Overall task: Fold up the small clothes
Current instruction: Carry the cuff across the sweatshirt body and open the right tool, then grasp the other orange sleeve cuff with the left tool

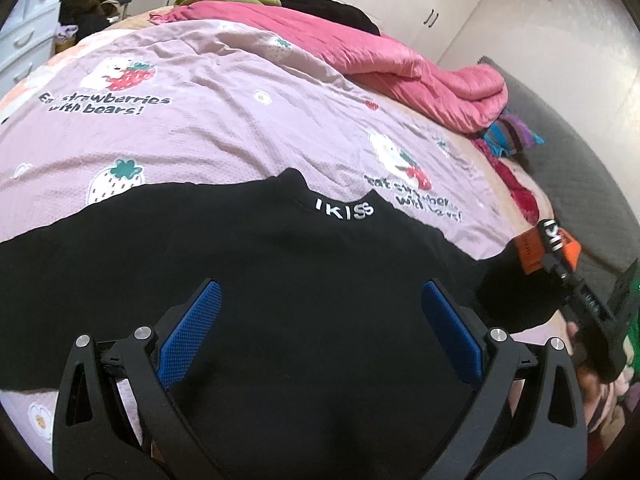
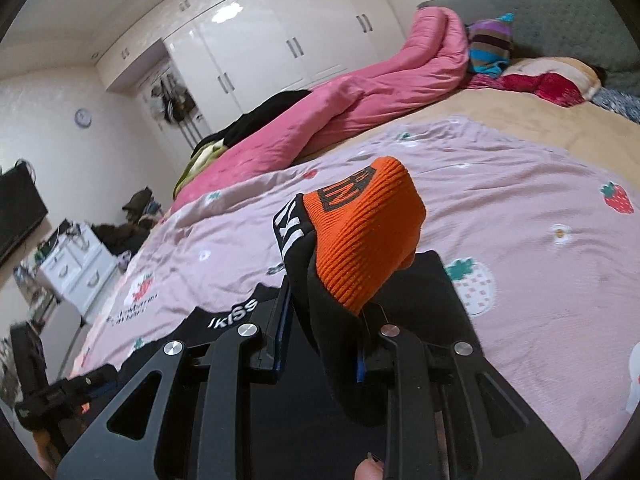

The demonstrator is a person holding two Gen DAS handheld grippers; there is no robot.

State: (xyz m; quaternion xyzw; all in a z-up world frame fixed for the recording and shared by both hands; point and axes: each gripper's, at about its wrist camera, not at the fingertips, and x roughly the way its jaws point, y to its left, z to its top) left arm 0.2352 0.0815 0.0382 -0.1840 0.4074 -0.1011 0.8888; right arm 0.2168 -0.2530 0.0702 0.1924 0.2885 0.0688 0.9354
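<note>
We start at our right gripper, whose blue-padded jaws are pinched on the orange ribbed cuff of the black sweater, lifting the sleeve end clear of the bed, presumably so it can be carried inward across the body for a fold. The cuff's knit is thick and ridged, with a dark printed mark, and a band of white stripes sits where it joins the black sleeve. Our left gripper hangs over the middle of the sweater with its jaws spread wide and nothing between the blue textured pads; we judge it is poised to press or pin the body while the sleeve travels. The sweater lies flat on the bed, collar away from us, white lettering at the neck, its fabric matte and smooth. Beneath it is a lilac bedspread of waffled weave printed with strawberries and bears, slightly wrinkled. Beyond, a pink quilt lies bunched in soft, thick rolls.
</note>
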